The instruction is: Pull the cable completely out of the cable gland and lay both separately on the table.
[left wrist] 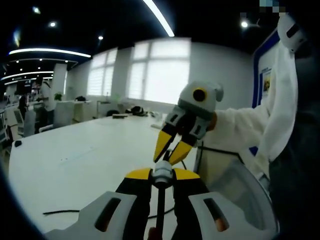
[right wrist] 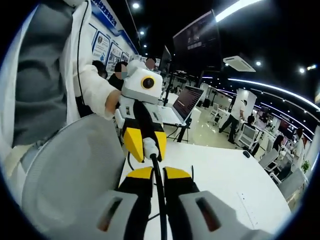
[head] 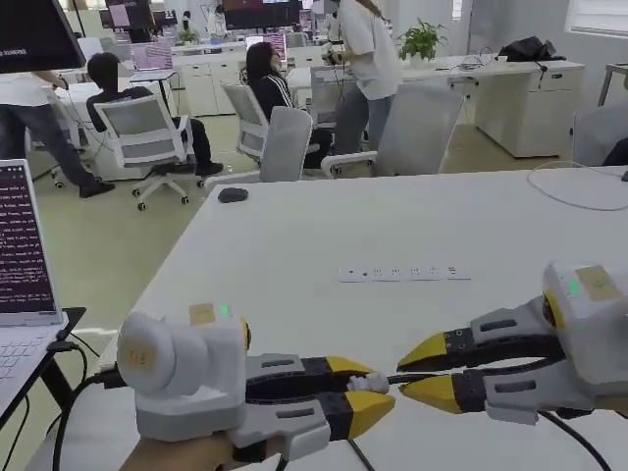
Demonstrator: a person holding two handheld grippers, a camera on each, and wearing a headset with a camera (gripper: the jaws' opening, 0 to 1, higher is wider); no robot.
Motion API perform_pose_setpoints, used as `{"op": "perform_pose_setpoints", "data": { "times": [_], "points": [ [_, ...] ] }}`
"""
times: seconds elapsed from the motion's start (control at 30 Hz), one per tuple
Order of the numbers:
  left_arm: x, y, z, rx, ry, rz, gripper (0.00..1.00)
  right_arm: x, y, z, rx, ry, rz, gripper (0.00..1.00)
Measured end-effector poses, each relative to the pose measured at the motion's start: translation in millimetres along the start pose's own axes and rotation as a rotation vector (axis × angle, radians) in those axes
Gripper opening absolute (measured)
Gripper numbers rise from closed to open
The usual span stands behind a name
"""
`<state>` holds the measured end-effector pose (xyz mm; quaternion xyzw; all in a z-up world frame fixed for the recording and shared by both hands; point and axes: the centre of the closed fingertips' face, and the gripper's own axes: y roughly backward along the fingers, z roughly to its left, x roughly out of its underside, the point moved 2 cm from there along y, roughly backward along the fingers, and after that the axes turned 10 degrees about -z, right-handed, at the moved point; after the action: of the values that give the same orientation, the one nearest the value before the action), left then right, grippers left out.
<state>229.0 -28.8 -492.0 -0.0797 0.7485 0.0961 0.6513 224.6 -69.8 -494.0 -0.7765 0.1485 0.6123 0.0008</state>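
So they can be pulled apart, my left hand-held gripper [head: 379, 389] pinches the white cable gland [head: 370, 382], and my right hand-held gripper [head: 413, 374] is clamped on the black cable [right wrist: 158, 190].

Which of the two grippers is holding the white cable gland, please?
The left gripper; its fingers clamp the cable gland, while the right gripper grips only the black cable.

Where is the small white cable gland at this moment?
In the head view, the small white cable gland is low centre, clamped in the left gripper, just left of the right gripper.
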Motion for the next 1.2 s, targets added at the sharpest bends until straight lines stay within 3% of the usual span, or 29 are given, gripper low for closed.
{"op": "perform_pose_setpoints", "data": {
  "times": [0.33,0.83,1.2],
  "points": [
    [-0.7,0.9,3.6,-0.013,0.002,-0.004,0.17,3.6,0.2,-1.3,-0.003,0.013,-0.016,0.02],
    [-0.4,13.8,11.8,-0.055,-0.001,-0.005,0.17,18.7,16.6,-8.4,0.047,-0.025,-0.020,0.02],
    [-2.8,25.0,17.2,-0.090,0.002,-0.015,0.17,47.1,37.6,-12.1,0.099,-0.087,0.012,0.02]
  ]
}}
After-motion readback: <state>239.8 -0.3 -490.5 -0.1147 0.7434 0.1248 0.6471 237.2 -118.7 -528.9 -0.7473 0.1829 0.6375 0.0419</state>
